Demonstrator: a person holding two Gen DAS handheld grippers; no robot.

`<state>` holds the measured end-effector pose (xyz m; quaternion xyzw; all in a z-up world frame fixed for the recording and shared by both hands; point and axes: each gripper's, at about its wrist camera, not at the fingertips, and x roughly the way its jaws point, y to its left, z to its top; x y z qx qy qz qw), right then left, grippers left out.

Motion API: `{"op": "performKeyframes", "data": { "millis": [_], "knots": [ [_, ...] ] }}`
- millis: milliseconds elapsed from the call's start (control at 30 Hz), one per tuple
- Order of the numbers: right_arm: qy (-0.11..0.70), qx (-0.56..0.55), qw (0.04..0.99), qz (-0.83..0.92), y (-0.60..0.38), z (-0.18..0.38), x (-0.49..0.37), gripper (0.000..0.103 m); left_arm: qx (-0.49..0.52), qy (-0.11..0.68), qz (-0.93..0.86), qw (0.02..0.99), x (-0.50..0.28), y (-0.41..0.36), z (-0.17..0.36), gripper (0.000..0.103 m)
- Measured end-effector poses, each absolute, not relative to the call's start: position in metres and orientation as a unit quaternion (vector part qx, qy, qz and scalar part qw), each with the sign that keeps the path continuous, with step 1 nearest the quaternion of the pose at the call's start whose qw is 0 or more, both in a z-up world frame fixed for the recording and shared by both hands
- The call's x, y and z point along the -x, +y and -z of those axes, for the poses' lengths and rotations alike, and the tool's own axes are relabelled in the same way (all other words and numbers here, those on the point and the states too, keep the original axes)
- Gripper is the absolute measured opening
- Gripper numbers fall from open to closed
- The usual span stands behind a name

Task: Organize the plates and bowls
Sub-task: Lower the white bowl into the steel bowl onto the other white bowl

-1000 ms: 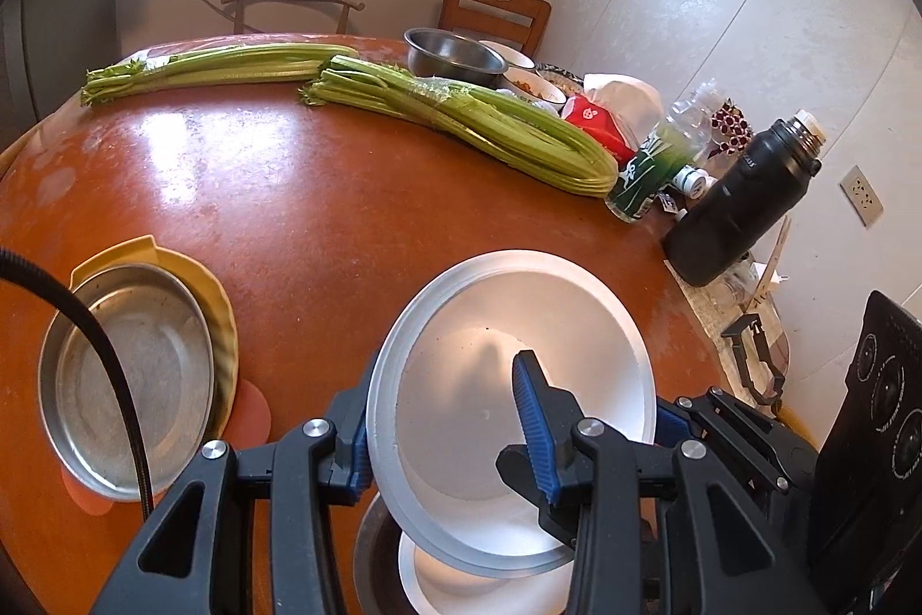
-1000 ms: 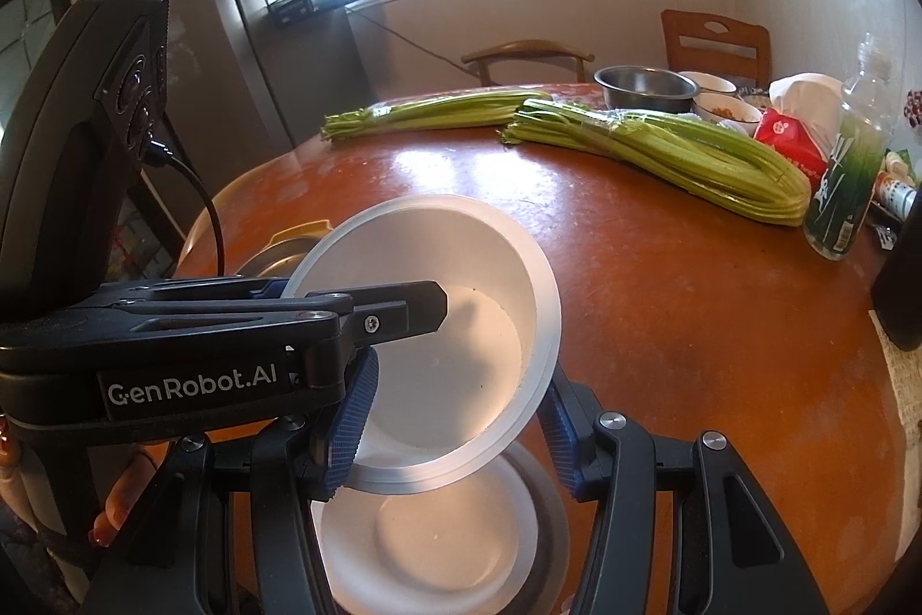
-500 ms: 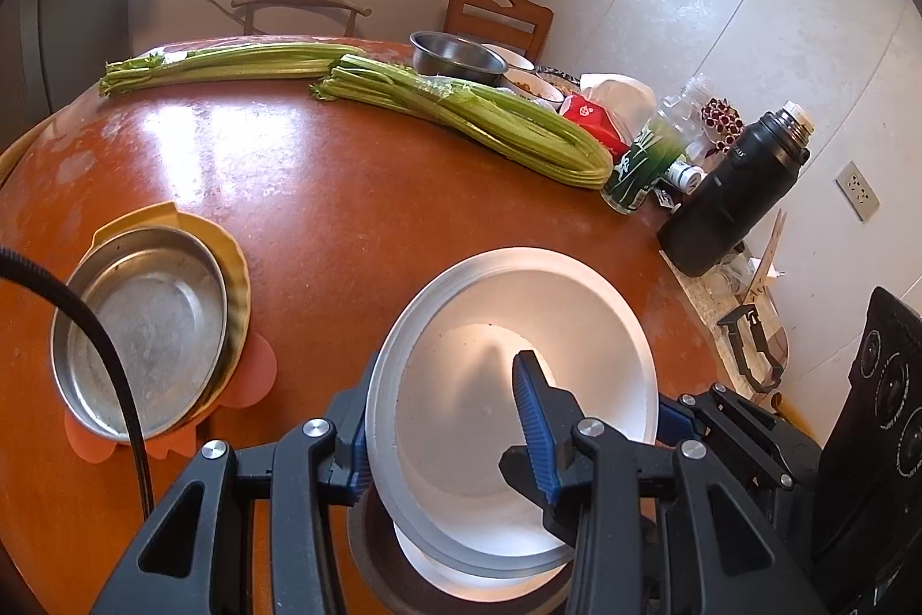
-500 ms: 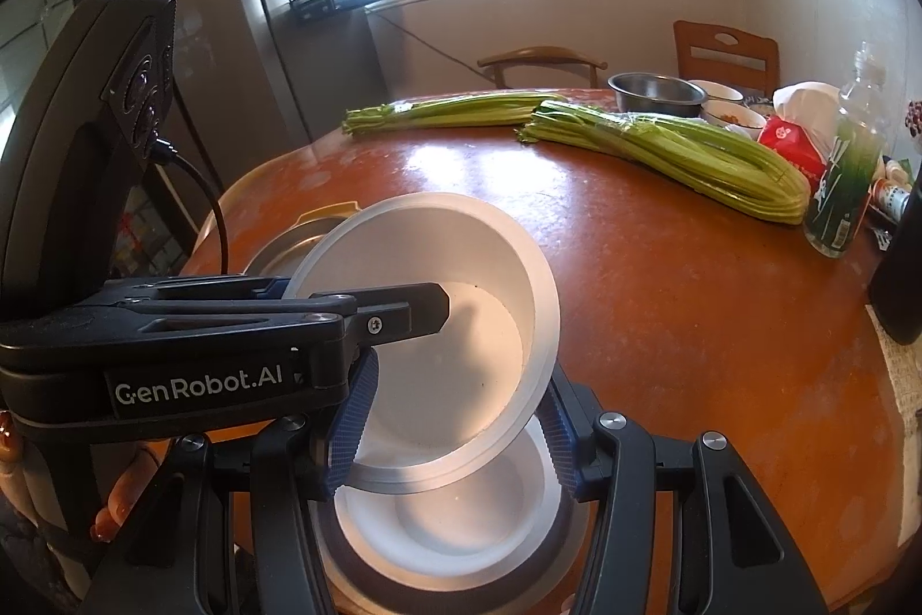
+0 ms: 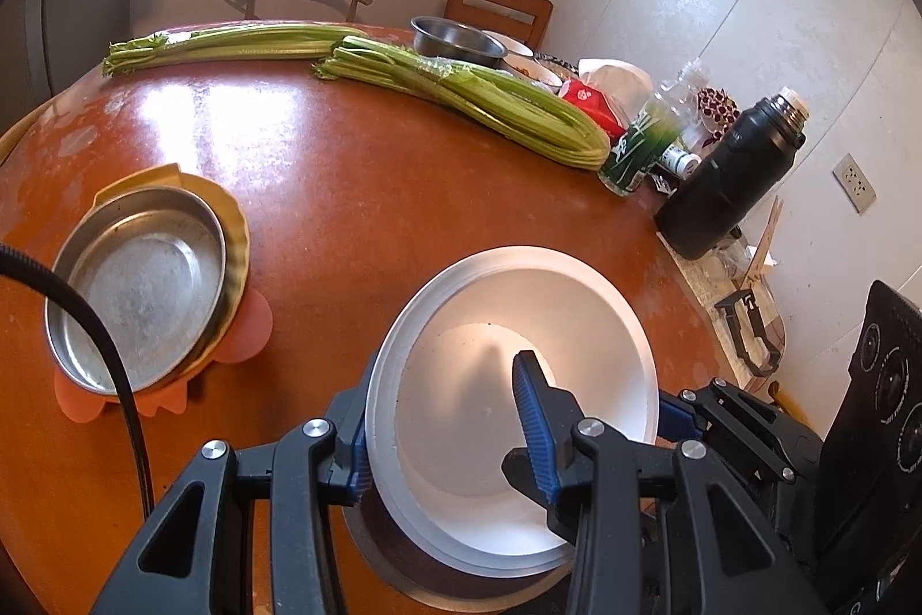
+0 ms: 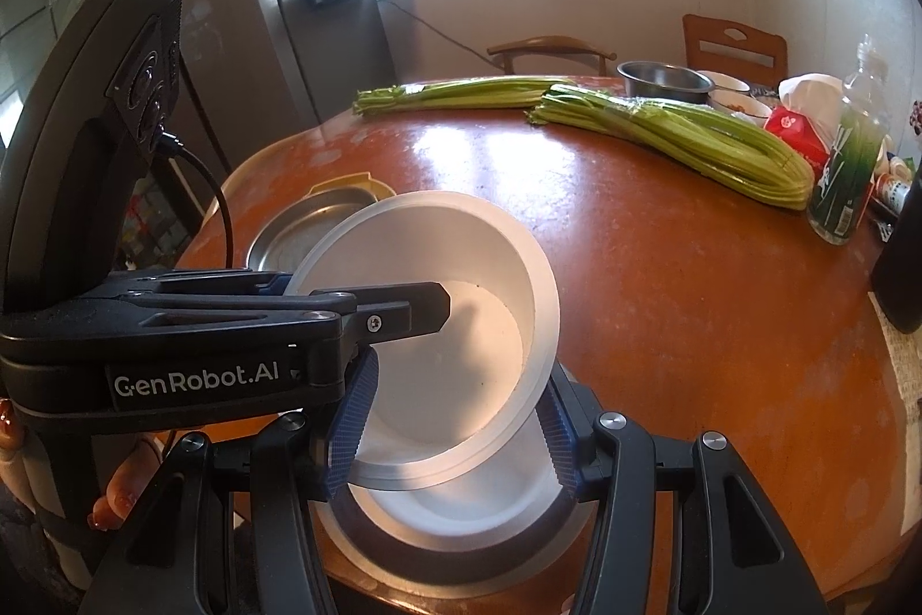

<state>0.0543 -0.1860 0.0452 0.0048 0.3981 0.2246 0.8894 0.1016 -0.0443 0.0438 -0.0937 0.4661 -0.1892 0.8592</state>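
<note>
Here the white bowl [image 5: 518,402] sits tilted between both tools, its mouth turned up and away from them toward the far side of the table [image 5: 357,188]. The left tool [image 5: 444,436] pinches its rim, one blue pad inside the bowl and the other outside the wall. The right tool [image 6: 455,419] has a narrow clamp across the lower outside wall of the same bowl [image 6: 438,327], a pad on either side. Directly beneath both tools, closer to them than anything else, lies a second white dish nested in a grey metal bowl [image 6: 415,551] at the near table edge. So the likely drop is straight down, and the held bowl would need levelling first, since its low side hangs just above that stack. Off to the left tool's left, well apart, a metal pan [image 5: 138,286] rests in a yellow plate [image 5: 233,234]. Beyond, celery [image 5: 472,96] lies crosswise.
</note>
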Motion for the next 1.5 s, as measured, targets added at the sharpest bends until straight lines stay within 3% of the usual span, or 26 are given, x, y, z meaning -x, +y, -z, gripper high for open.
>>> {"op": "performKeyframes", "data": {
  "millis": [1500],
  "knots": [
    [0.429, 0.009, 0.877, -0.218, -0.195, -0.019, -0.04, 0.057, 0.058, 0.485, 0.19, 0.852, -0.094, -0.063, -0.02, 0.042]
  ]
}}
